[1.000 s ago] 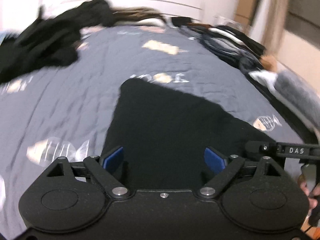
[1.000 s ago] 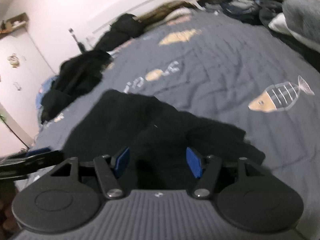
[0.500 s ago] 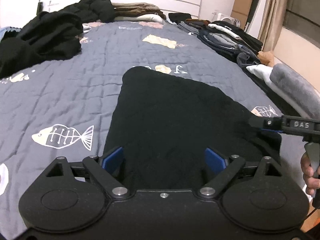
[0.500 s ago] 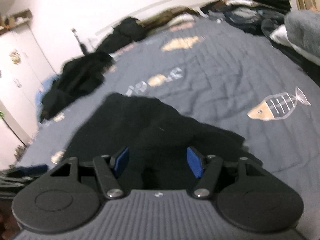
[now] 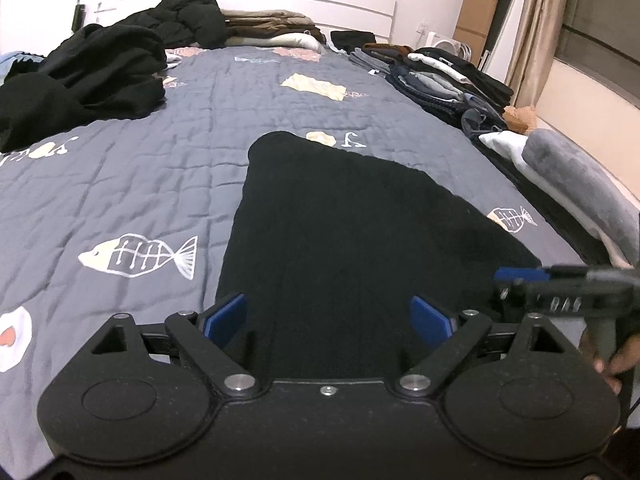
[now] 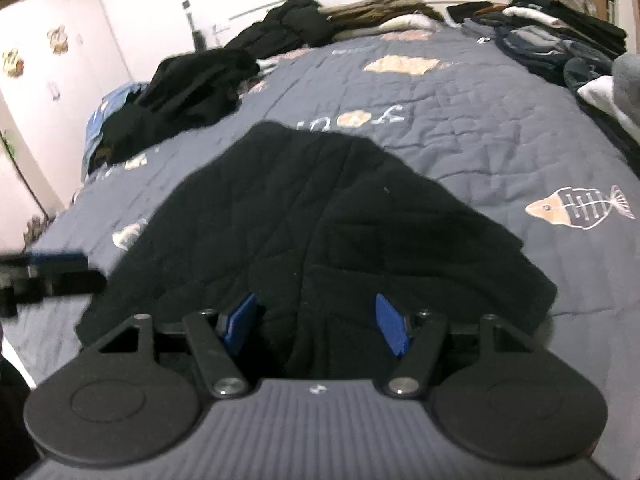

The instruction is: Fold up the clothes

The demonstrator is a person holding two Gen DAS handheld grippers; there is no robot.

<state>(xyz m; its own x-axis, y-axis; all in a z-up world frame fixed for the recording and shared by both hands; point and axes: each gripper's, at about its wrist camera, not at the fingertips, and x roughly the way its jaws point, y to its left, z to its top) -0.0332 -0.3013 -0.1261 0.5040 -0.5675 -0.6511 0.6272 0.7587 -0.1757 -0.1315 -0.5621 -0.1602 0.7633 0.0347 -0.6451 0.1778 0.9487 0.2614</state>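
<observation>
A black garment (image 5: 360,232) lies spread flat on the grey fish-print bedspread (image 5: 140,168). My left gripper (image 5: 328,312) hovers open over the garment's near left edge, and its blue pads (image 5: 224,316) touch nothing. My right gripper (image 6: 316,316) stands open over the garment (image 6: 320,208) near its rumpled near right part, with black cloth below its jaws but not pinched. Each gripper shows in the other's view: the right gripper (image 5: 520,274) at the garment's right corner, the left gripper (image 6: 60,264) at its left edge.
A heap of black clothes (image 5: 80,76) lies at the back left of the bed. Stacks of folded clothes (image 5: 440,76) line the right edge, with a folded grey blanket (image 5: 580,184) nearer. A hand (image 5: 616,360) holds the right gripper's handle.
Both grippers have shifted a little over the garment's near edge, and the right one has rolled so its view sits more level. The garment lies as before, and both stay open.
</observation>
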